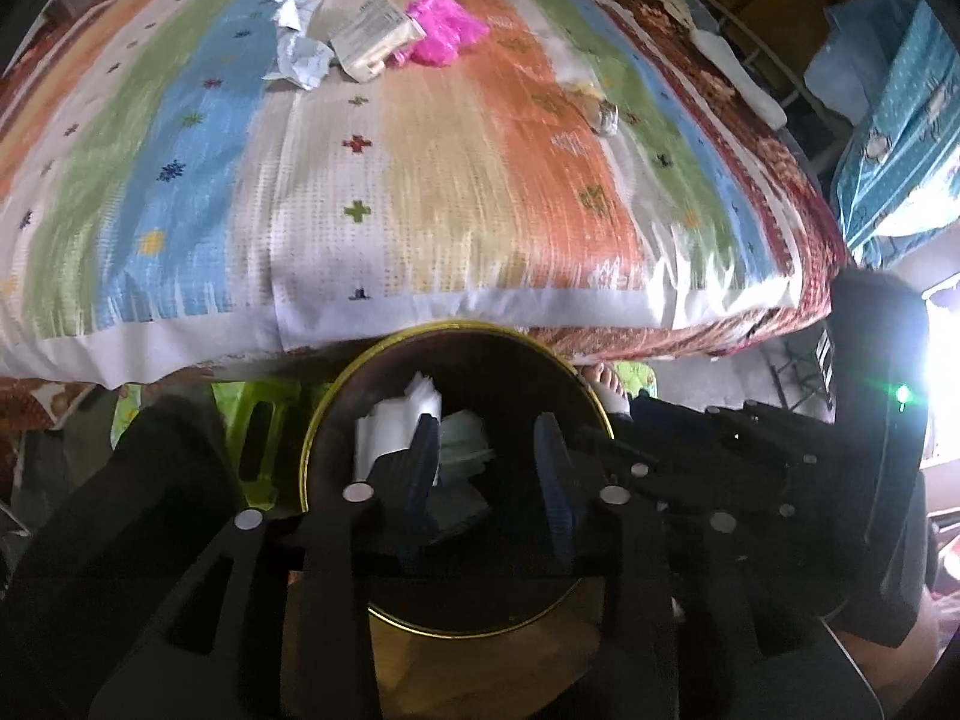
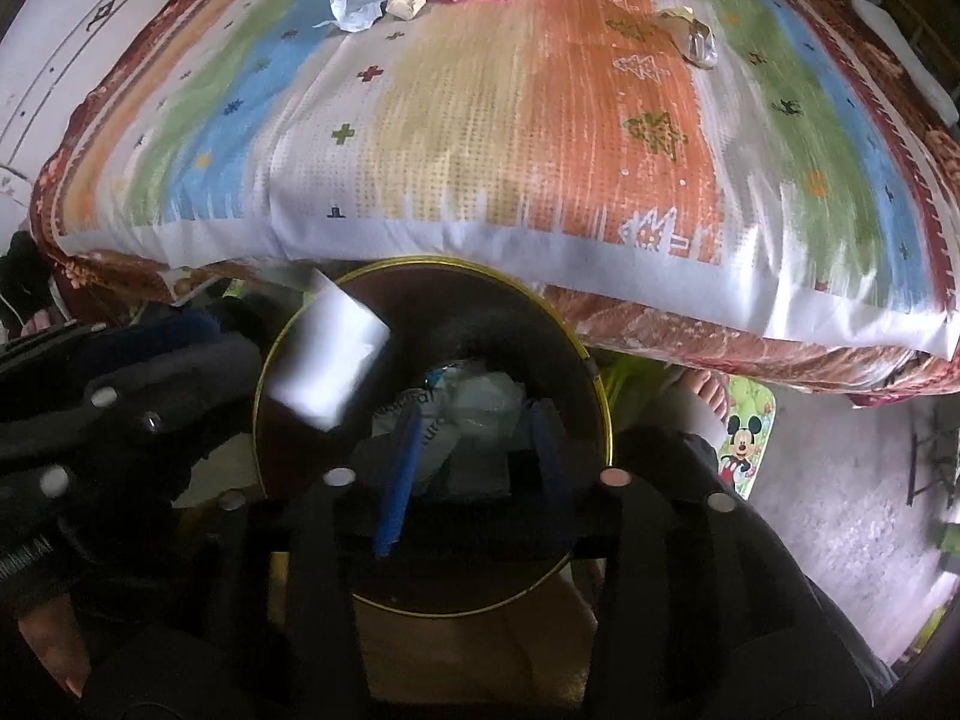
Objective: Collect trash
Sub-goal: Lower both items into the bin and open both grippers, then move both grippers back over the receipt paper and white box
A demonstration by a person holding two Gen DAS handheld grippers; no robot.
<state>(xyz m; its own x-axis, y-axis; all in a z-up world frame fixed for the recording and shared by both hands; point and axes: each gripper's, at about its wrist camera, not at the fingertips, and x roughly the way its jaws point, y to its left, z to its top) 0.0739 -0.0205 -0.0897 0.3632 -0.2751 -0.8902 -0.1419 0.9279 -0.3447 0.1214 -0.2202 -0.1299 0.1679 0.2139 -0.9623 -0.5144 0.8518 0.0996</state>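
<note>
— Where are we now?

— We are at the drop step. Both grippers hang over the bin (image 1: 456,480). The left gripper (image 1: 489,468) has its jaws apart with nothing pinched. The right gripper (image 2: 474,450) has its jaws apart too. A white paper (image 2: 324,354) is loose over the bin's rim at ten o'clock.

— What is left?

— More trash lies on the bed (image 1: 420,180) at twelve o'clock: crumpled paper (image 1: 297,42), a wrapper (image 1: 375,39), a pink bag (image 1: 444,24), and a clear scrap (image 1: 603,111) at one o'clock.

— So next?

— We think we lift up, reach over, and pinch those.
</note>
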